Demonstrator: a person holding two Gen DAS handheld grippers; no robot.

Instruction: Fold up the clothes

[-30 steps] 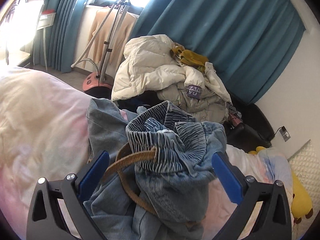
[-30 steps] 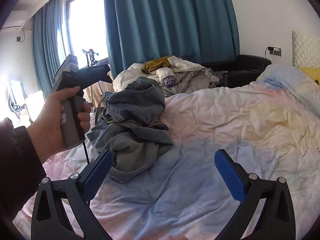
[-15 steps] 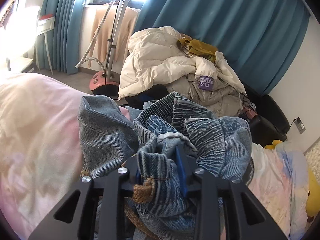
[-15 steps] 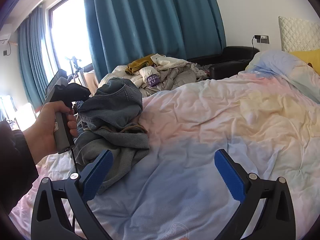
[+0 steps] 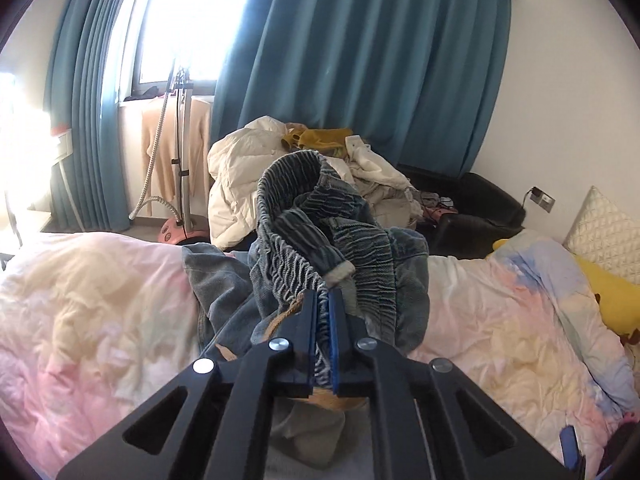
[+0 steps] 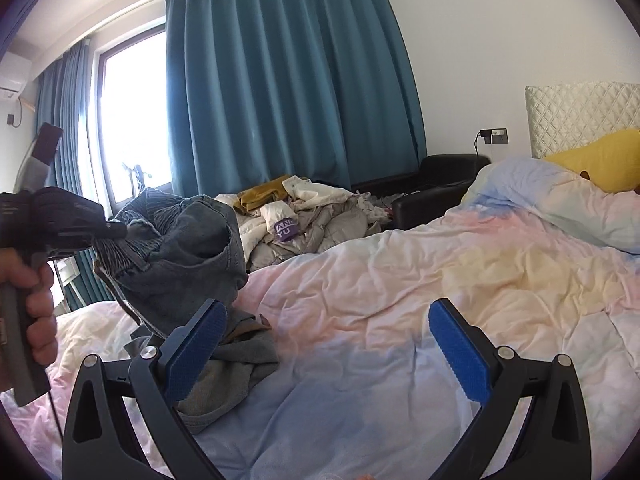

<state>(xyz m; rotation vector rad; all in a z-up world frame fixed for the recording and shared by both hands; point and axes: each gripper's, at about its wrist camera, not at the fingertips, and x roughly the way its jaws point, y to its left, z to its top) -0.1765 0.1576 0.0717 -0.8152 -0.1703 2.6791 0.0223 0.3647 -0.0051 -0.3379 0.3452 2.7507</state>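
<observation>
Jeans (image 5: 320,240) clamped at elastic waistband, lifted off quilt.
Left gripper (image 5: 323,312) clenched on ruched denim; trouser legs trailing onto pastel quilt (image 5: 100,312). Right gripper (image 6: 326,344) released, jaws wide, empty, above quilt beside crumpled legs.

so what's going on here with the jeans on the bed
A person holding a gripper in each hand is starting to fold clothes. The left gripper has its jaws shut on the elastic waistband of the jeans, lifting that end while the rest lies crumpled on the pastel duvet. The right gripper hangs open beside them, holding nothing.
</observation>
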